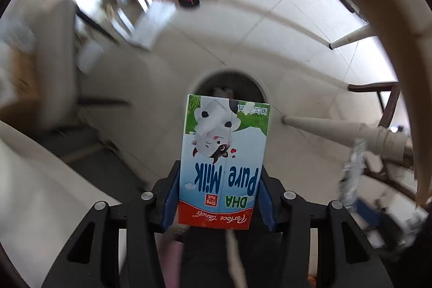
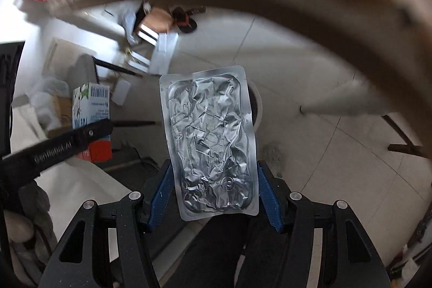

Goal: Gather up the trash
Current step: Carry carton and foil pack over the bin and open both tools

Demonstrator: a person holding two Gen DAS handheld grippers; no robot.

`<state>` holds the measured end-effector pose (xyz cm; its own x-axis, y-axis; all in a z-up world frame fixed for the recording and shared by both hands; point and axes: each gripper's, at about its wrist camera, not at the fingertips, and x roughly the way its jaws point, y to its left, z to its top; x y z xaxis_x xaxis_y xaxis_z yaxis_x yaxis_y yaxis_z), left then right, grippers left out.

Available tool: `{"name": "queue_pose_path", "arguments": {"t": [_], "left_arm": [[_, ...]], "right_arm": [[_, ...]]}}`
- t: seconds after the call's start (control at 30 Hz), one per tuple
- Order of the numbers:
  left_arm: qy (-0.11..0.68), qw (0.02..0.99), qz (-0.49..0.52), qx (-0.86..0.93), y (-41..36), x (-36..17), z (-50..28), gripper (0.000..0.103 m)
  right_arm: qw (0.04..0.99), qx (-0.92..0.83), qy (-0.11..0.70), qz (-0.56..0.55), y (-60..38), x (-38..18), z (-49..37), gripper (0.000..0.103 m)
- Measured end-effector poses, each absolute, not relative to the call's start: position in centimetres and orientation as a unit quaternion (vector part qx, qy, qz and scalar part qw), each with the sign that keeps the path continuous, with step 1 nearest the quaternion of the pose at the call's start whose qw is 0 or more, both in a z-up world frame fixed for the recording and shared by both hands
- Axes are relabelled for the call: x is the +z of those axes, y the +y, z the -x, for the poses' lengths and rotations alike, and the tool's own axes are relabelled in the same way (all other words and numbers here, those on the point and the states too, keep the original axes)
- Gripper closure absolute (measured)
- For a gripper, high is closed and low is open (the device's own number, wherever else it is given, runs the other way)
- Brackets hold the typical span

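Tiled floor [image 1: 270,26] bg – milk carton [image 1: 224,161] btwn left claw [image 1: 218,196], foil pack [image 2: 212,142] btwn right claw [image 2: 214,193]

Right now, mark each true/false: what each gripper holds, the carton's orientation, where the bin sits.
1. The left gripper is shut on a milk carton. True.
2. The carton's print reads upright in the left wrist view. False: the words Pure Milk appear upside down there.
3. The right gripper is open and empty. False: it is shut on a crumpled silver foil pack.
4. A round bin sits on the floor beyond the carton. True.
5. The foil pack is lying on the floor tiles. False: it is held up between the right gripper's blue pads.
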<state>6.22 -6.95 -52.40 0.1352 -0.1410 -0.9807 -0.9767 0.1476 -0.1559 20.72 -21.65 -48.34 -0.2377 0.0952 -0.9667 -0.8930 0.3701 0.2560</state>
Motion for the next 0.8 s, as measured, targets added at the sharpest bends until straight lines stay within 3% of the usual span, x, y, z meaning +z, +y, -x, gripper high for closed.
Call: {"name": "queue_pose_path", "arguments": {"t": [0.27,0.53,0.6,0.67,0.73,0.8], "left_arm": [[0.510,0.500,0.614,0.336,-4.0,-64.4,-6.4,0.056],[0.537,0.497,0.605,0.314,-2.7,-69.7,-7.8,0.053],[0.537,0.501,0.604,0.310,-2.7,-69.9,-8.0,0.043],[0.535,0.506,0.602,0.310,-2.7,-69.9,-7.9,0.014],[0.537,0.508,0.595,0.314,-2.9,-69.8,-7.8,0.008],[0.544,0.507,0.582,0.329,-2.9,-69.5,-7.8,0.008]], "right_arm": [[0.520,0.430,0.667,0.316,-19.7,-61.2,-20.7,0.041],[0.511,0.417,0.680,0.319,-17.0,-70.6,-21.2,0.040],[0.508,0.414,0.684,0.319,-16.7,-71.9,-21.3,0.040],[0.499,0.413,0.691,0.321,-16.3,-72.9,-21.2,0.039],[0.493,0.413,0.694,0.323,-16.3,-73.6,-21.2,0.039],[0.488,0.413,0.696,0.329,-16.2,-74.0,-21.0,0.035]]}}
